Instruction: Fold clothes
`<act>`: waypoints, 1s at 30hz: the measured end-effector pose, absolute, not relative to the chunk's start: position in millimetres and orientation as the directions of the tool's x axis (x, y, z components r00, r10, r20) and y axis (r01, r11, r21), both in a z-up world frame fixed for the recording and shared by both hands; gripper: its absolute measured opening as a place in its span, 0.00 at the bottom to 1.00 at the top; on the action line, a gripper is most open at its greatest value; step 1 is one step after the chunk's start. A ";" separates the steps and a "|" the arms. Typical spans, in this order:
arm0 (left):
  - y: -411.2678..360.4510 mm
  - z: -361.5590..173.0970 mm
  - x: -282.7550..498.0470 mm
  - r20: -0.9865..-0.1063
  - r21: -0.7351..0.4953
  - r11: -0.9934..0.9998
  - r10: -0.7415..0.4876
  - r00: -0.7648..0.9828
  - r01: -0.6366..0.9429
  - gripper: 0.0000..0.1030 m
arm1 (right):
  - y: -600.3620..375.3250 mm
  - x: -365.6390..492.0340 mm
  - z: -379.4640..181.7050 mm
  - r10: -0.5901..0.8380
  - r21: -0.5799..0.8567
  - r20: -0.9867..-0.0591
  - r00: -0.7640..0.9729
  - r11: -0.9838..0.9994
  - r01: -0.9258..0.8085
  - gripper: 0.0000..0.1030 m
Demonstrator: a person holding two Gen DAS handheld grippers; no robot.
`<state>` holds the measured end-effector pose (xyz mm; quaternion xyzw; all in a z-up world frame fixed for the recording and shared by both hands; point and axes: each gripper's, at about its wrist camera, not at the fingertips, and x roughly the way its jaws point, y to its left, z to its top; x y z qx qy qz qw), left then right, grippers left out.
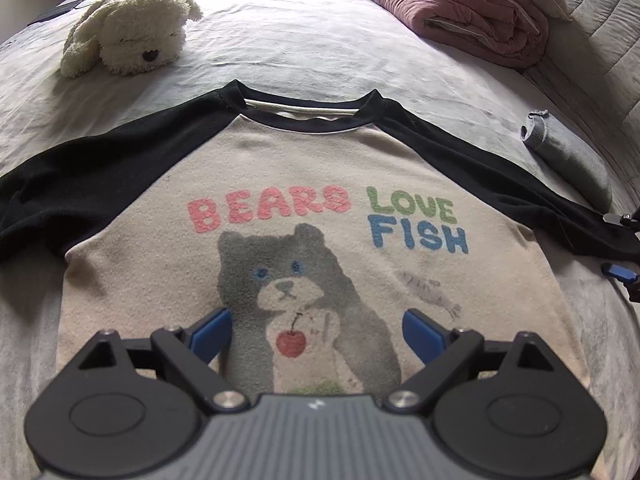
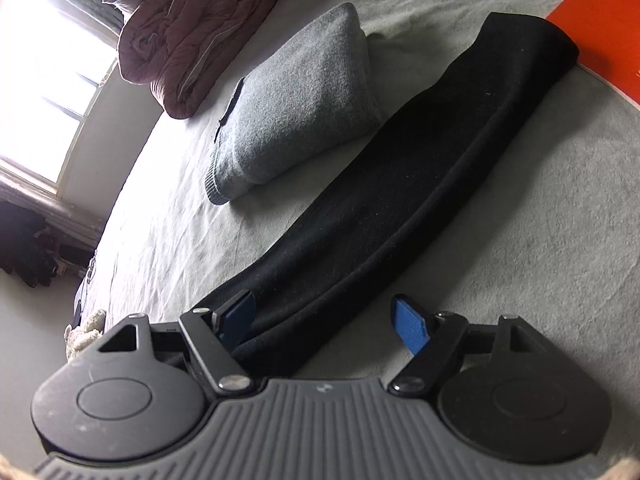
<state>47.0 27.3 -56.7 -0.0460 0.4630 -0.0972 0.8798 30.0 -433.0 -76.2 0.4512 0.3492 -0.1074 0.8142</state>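
A cream shirt (image 1: 320,248) with black raglan sleeves lies flat, front up, on the bed; it bears a bear print and the words BEARS LOVE FISH. My left gripper (image 1: 316,334) is open and empty, low over the shirt's lower front. My right gripper (image 2: 326,322) is open, its jaws either side of the shirt's black right sleeve (image 2: 420,168), which lies stretched straight on the sheet. The right gripper's tips (image 1: 624,248) show at the right edge of the left wrist view, by that sleeve.
A folded grey garment (image 2: 296,112) lies beside the sleeve; it also shows in the left wrist view (image 1: 568,156). A rolled pink quilt (image 1: 460,4) and a white plush dog (image 1: 128,28) lie at the far side of the bed. An orange surface (image 2: 600,40) borders the bed.
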 end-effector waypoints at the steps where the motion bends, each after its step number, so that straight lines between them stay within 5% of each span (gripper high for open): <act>1: 25.7 -57.3 46.4 -0.805 -0.159 0.978 -0.208 0.556 0.137 0.91 | -433.4 29.7 -76.1 0.139 0.663 -0.663 0.735 0.566 0.491 0.76; 8: 14.9 -61.1 43.0 -0.804 -0.069 0.978 -0.171 0.569 0.195 0.93 | -434.1 31.1 -70.6 0.074 0.617 -0.667 0.742 0.614 0.493 0.76; 30: 13.4 -63.6 40.0 -0.799 -0.058 0.978 -0.166 0.577 0.201 0.93 | -455.2 20.0 -62.4 -0.100 0.553 -0.676 0.730 0.586 0.592 0.70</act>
